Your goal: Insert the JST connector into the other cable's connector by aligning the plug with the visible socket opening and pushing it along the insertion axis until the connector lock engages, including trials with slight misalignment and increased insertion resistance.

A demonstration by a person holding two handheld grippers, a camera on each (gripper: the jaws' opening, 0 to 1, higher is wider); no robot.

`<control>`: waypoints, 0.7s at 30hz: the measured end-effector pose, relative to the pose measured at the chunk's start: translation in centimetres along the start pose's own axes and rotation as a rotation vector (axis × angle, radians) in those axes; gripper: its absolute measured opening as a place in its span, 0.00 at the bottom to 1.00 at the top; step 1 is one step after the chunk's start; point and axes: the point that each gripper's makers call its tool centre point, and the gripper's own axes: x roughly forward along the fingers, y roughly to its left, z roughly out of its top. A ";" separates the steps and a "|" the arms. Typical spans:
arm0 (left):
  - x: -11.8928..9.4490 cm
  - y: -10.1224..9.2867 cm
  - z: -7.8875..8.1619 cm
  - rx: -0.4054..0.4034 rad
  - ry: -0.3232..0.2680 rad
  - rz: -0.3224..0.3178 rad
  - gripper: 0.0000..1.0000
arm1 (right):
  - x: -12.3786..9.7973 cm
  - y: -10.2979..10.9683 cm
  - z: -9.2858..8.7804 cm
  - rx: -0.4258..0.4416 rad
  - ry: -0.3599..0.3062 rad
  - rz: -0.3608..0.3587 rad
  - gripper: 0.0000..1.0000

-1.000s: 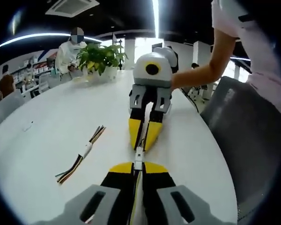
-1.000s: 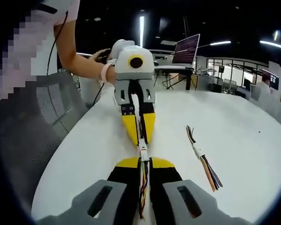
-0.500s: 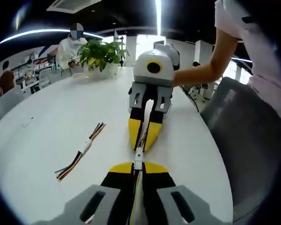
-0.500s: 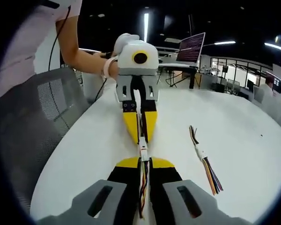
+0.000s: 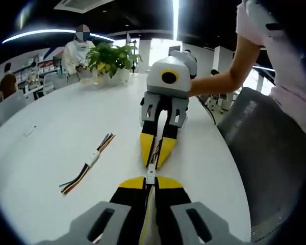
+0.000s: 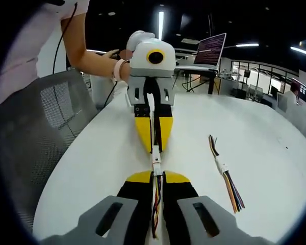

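In the left gripper view my left gripper [image 5: 150, 180] is shut on a multicoloured cable whose white JST connector [image 5: 151, 171] sticks out past its yellow tips. Facing it tip to tip, my right gripper [image 5: 154, 159] is shut on the other cable. The white housings touch in one line between the tips; whether the lock holds cannot be seen. In the right gripper view the right gripper [image 6: 157, 176] grips its wires, the white connector [image 6: 156, 166] lies just ahead, and the left gripper [image 6: 155, 148] holds the far end.
A spare joined cable pair [image 5: 91, 162] [image 6: 224, 169] lies on the white table [image 5: 51, 122] beside the grippers. A grey mesh chair [image 5: 268, 153] stands at the table's edge. A potted plant [image 5: 109, 58] and seated people are at the far end.
Both grippers stay shut, tip to tip, with the connector between them. The views have shifted slightly; the facing gripper sits a touch higher in each picture.
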 end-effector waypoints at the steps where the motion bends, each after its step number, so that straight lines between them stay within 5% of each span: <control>1: 0.0 -0.1 0.0 0.003 0.003 -0.002 0.00 | 0.0 0.1 0.0 -0.002 0.003 0.000 0.03; 21: 0.1 -0.2 -0.2 0.079 0.004 -0.002 0.00 | 0.0 0.2 0.1 0.064 -0.013 0.004 0.03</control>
